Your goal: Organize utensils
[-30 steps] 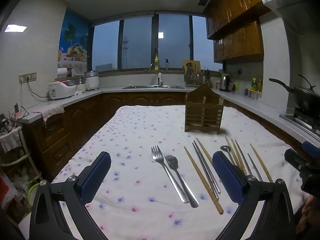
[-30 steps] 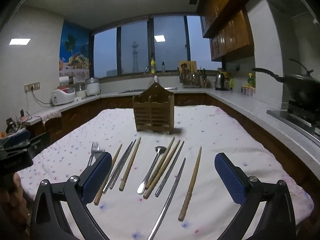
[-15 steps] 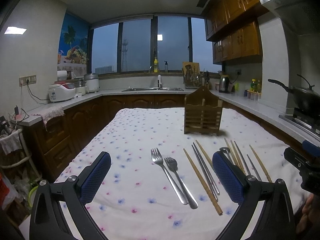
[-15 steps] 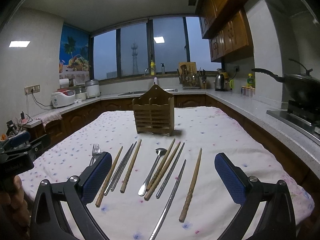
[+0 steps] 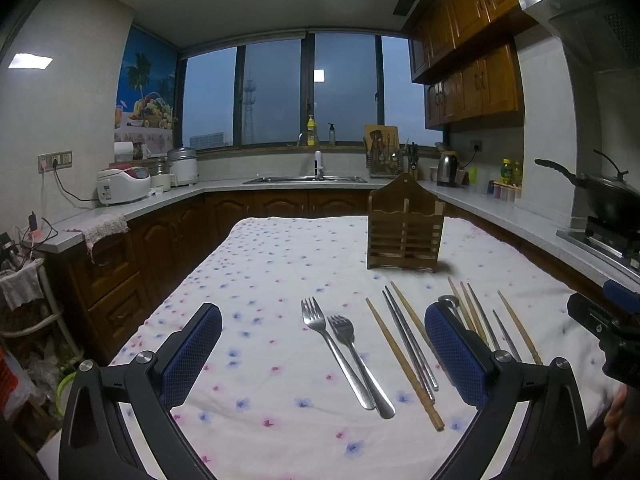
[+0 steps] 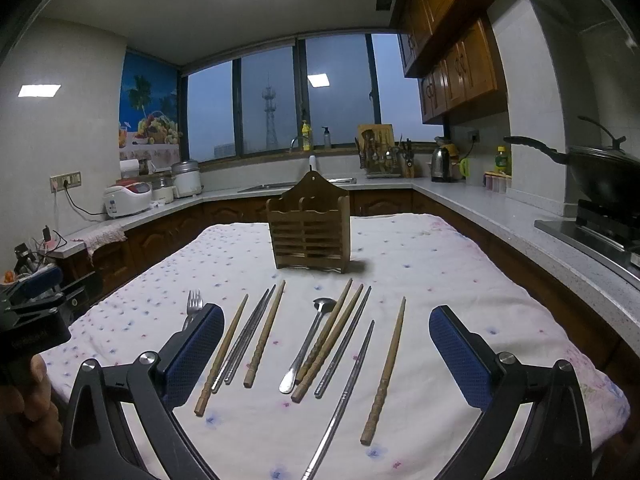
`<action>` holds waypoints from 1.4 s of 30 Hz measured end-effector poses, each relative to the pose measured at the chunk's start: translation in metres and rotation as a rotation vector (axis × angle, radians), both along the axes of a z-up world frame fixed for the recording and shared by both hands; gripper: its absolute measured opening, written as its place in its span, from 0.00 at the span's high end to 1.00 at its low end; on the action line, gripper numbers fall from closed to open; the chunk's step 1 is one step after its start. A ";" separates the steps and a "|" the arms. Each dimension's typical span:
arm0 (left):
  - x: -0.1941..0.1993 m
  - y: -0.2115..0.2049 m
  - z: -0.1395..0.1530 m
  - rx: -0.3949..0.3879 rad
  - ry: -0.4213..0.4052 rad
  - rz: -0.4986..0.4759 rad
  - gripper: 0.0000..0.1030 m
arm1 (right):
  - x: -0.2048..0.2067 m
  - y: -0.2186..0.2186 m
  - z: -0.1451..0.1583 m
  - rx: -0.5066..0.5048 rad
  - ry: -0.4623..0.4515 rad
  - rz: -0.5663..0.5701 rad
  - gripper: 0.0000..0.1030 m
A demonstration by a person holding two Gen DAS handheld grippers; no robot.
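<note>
Flowered cloth (image 5: 272, 264) bears two slick, stiff forks (image 5: 340, 344) between the left gripper's (image 5: 323, 350) wide-apart jaws, best pinched mid-handle, while thin, roll-prone chopsticks (image 6: 328, 344) lie between the right gripper's (image 6: 326, 354) equally spread jaws.

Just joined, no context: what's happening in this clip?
A person holds a handheld gripper in each hand over a table covered with a floral cloth. Both the left gripper and the right gripper are open and hold nothing. Two forks, a spoon and wooden and metal chopsticks lie loose on the cloth. The wooden utensil holder stands upright behind them, with nothing showing above its rim. Sorting has not begun.
</note>
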State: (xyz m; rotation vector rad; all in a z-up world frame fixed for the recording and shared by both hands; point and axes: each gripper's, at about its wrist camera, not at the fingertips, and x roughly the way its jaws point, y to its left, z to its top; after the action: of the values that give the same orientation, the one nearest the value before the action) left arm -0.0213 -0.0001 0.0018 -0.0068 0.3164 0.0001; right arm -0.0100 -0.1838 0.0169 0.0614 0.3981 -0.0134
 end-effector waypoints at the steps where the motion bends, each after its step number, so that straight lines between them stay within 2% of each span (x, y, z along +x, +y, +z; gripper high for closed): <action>1: 0.000 0.000 0.000 0.000 0.000 0.000 0.01 | -0.001 0.000 0.000 0.000 -0.001 -0.001 0.00; 19: 0.001 -0.002 -0.001 -0.004 0.006 -0.005 0.01 | 0.000 -0.002 -0.001 0.003 0.001 -0.003 0.00; 23: 0.008 -0.001 0.000 -0.041 0.037 -0.058 0.01 | 0.002 -0.001 -0.002 0.015 0.009 -0.004 0.00; 26: 0.019 0.006 0.004 -0.076 0.071 -0.079 0.01 | 0.010 0.002 0.001 0.031 0.032 -0.009 0.00; 32: 0.047 0.015 0.014 -0.098 0.122 -0.080 0.01 | 0.033 0.002 0.007 0.037 0.089 -0.010 0.00; 40: 0.104 0.024 0.029 -0.156 0.247 -0.124 0.03 | 0.068 -0.009 0.008 0.108 0.163 0.009 0.01; 42: 0.119 0.023 0.031 -0.145 0.263 -0.126 0.06 | 0.077 -0.011 0.005 0.122 0.184 0.011 0.05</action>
State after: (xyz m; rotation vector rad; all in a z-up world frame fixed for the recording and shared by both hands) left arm 0.0973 0.0225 0.0330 -0.1319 0.5789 -0.1485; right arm 0.0673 -0.1948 0.0223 0.1797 0.5830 0.0160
